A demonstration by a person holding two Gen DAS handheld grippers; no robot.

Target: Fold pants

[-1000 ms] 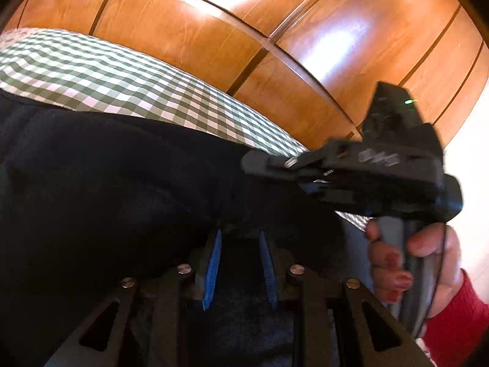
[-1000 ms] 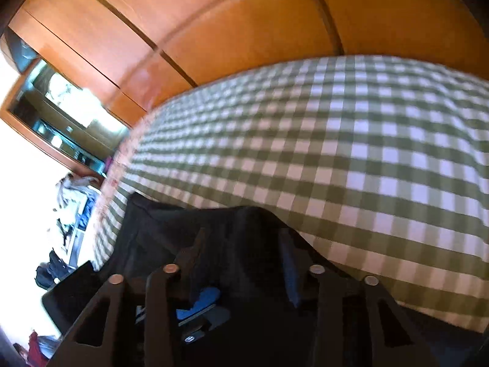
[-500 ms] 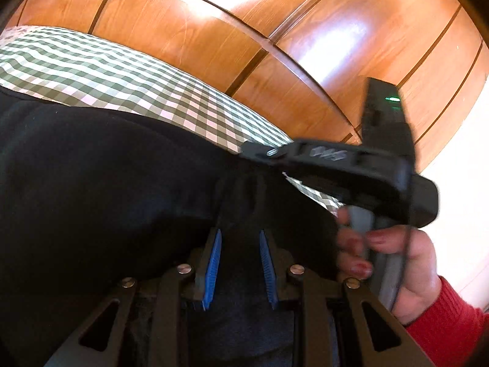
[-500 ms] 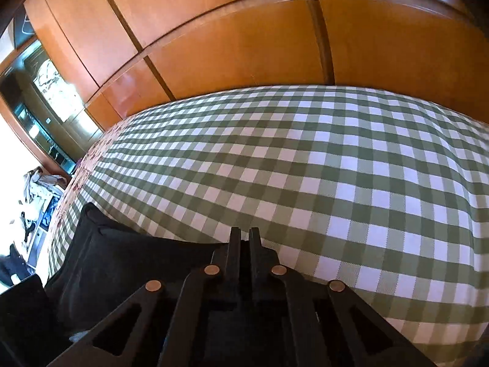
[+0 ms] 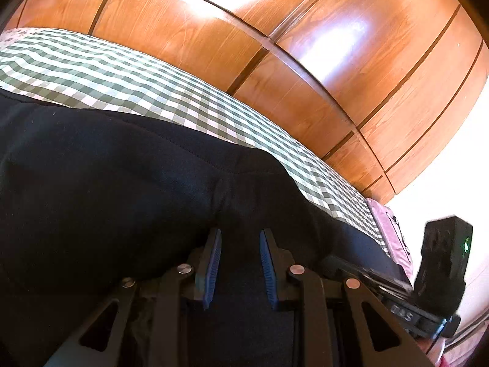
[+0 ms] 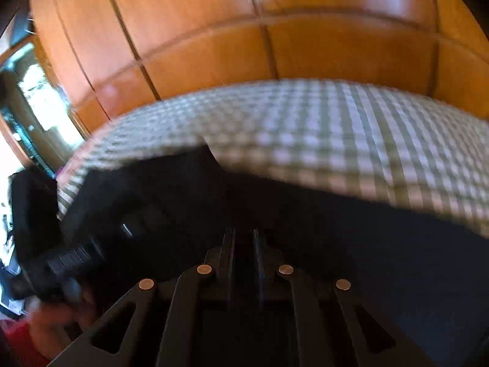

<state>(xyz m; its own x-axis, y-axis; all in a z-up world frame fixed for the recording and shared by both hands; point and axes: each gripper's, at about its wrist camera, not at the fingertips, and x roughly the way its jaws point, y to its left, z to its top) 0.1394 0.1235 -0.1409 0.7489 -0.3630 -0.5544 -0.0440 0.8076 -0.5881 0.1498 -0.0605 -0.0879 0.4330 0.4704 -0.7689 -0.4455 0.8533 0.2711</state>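
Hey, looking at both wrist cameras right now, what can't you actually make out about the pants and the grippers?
- Right wrist view: motion blur smears the pants, so whether the right hand-held gripper pinches cloth is unclear.
- Left wrist view: the left hand-held gripper has fabric between its blue pads; actual contact cannot be told.
- Both views: the pants run off the frame edges, so the fold's state is unknown.
- Checked bedcover: the pants hide the near part.

Glossy wood panels (image 5: 214,42); perhaps a window (image 6: 42,101).

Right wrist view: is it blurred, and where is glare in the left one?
Right wrist view: motion blur smears the checked sheet and pants. Left wrist view: sharp, with glare patches on the wood panels and an overexposed right edge.
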